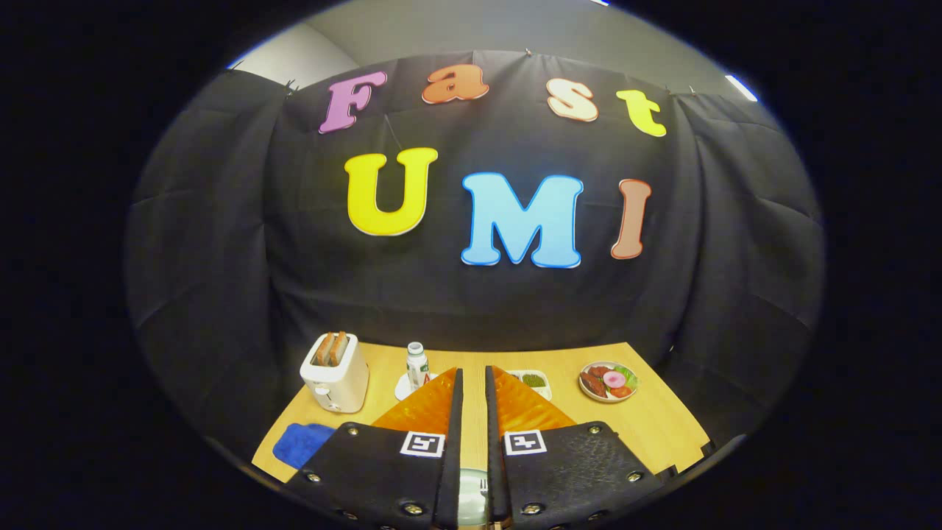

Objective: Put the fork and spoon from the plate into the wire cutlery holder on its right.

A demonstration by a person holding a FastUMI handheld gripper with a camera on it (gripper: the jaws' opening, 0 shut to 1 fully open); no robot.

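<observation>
Hand-held gripper (472, 412): fingers nearly together, narrow slot between them, nothing clamped. It hangs above the light wooden surface (662, 427), pointing toward the booth's black cloth wall.

In the slot low between the fingers: a sliver of a pale round plate (472, 497) with the tines of a metal fork (483, 485) showing on it. Spoon can't be made out there; the fingers cover the rest of the plate.

Left of the fingers, near edge of the surface: a blue folded cloth (302, 444). Beyond it, left and ahead: a white two-slot toaster (335, 373), upright, two brown bread slices standing in the slots.

Just ahead of the left fingertip: a small white bottle with a green label (417, 365), upright on a white coaster-like base.

Just ahead of the right fingertip: a small white rectangular dish (534, 380) holding something green.

Further right and ahead: a round plate of play food (608, 381), with red, pink and green pieces.
</observation>
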